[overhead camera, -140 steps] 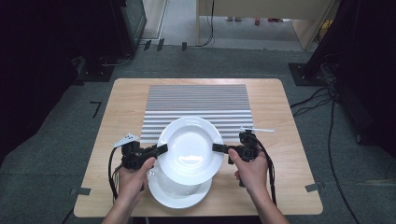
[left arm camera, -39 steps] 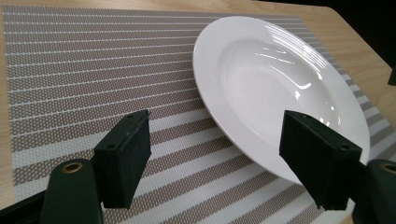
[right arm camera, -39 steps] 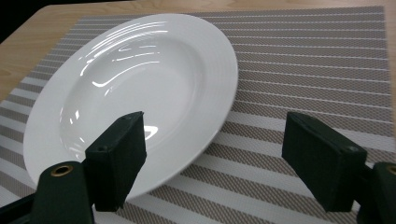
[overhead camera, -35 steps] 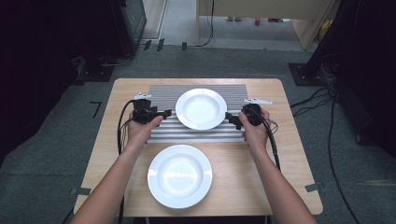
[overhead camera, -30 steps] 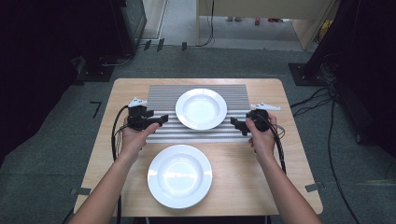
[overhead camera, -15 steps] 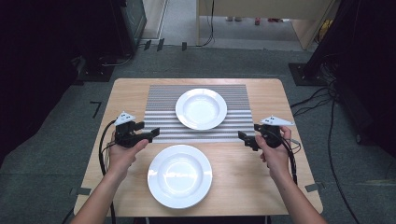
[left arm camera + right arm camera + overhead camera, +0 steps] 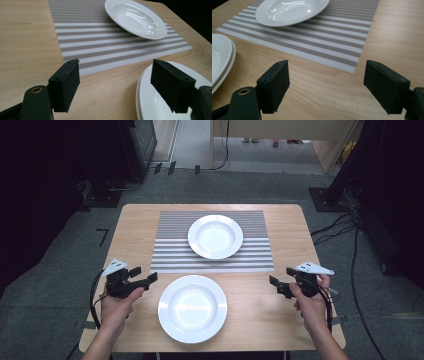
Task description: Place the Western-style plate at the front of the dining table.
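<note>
far plate (image 7: 215, 236): white, deep-rimmed, sits on the striped placemat (image 7: 167, 255) in the upper middle of the high view, apart from both grippers
near plates (image 7: 192, 308): lower middle of the high view, on bare wooden table (image 7: 135, 227) just below the mat's near edge
stack: both gripper views show a doubled rim on the near one (image 7: 222, 60) – reads as two plates nested, not one; from above it passes for a single plate
left gripper (image 7: 144, 278): lower left of the high view, jaws spread wide with nothing between them, beside the near plates' left rim and not touching
right gripper (image 7: 274, 285): lower right, jaws spread wide and empty, well apart from the near plates' right rim
handling: looks like glazed ceramic – stiff, fairly heavy, slick, will chip or crack if dropped or knocked rim to rim (judgement)
where to grip: the flat outer rim, one gripper on each opposite side; the foam-like jaw pads should help on the glaze, a single-sided pinch would likely let it tip
stack risk: taking the top plate alone needs the jaws on its rim only, else the lower one may drag along
left gripper view: right pad (image 7: 172, 85) overlaps the near rim in the picture; height above it – cannot tell
right gripper view: mat corner and bare wood between the jaws, near stack at the left edge
high view extra: overall layout, both hands, cables – not visible from the gripper cameras
</note>
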The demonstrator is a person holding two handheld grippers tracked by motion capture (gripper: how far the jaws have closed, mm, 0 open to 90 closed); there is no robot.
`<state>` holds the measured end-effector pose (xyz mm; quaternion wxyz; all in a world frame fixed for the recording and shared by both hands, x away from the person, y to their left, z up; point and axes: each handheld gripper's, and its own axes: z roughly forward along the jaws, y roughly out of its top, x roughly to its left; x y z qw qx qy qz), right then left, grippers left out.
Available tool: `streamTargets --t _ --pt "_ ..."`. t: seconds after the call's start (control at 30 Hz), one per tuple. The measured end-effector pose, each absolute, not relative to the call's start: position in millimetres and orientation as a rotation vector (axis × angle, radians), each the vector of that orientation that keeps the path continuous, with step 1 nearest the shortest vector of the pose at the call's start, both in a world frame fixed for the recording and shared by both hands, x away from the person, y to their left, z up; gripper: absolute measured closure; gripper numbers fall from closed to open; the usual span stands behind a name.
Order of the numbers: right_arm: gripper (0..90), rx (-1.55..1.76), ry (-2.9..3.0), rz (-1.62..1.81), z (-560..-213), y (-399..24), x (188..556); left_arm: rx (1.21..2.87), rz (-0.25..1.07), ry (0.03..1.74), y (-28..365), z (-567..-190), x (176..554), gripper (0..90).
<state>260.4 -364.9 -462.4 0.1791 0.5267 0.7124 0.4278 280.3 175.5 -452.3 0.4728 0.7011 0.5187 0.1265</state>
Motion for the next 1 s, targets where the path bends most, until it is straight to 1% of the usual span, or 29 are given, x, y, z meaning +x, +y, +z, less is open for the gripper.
streamTargets --t 0.13,0.2,0.4,0.47,0.5,0.53,0.63,0.7,0.77,1.0 --pt "21.2 1.526 2.0 1.196 -468 -377 250 1.691 0.315 1.312 188 -462 270 23.6" --pt "20.9 1.532 1.998 1.185 -473 -386 242 1.688 0.338 1.35 199 -471 259 23.6" --pt "21.1 1.568 1.987 1.138 -483 -405 229 1.693 0.371 1.41 217 -485 244 24.1" --pt "21.0 1.595 1.984 1.107 -492 -415 220 1.708 0.391 1.436 224 -490 237 24.1" --pt "21.0 1.595 1.984 1.107 -492 -415 220 1.708 0.391 1.436 224 -490 237 24.1" --pt "21.0 1.608 1.976 1.089 -497 -421 213 1.742 0.445 1.461 227 -495 231 24.1" --pt "20.6 1.62 1.975 1.061 -503 -428 204 1.782 0.492 1.484 231 -501 223 24.3" --pt "20.5 1.619 1.979 1.044 -506 -430 201 1.79 0.495 1.487 232 -502 222 24.3" --pt "18.1 1.624 2.003 1.018 -513 -434 195 1.819 0.51 1.496 234 -506 215 24.7" --pt "17.1 1.607 1.999 0.945 -521 -434 191 1.858 0.558 1.491 230 -513 207 25.1"
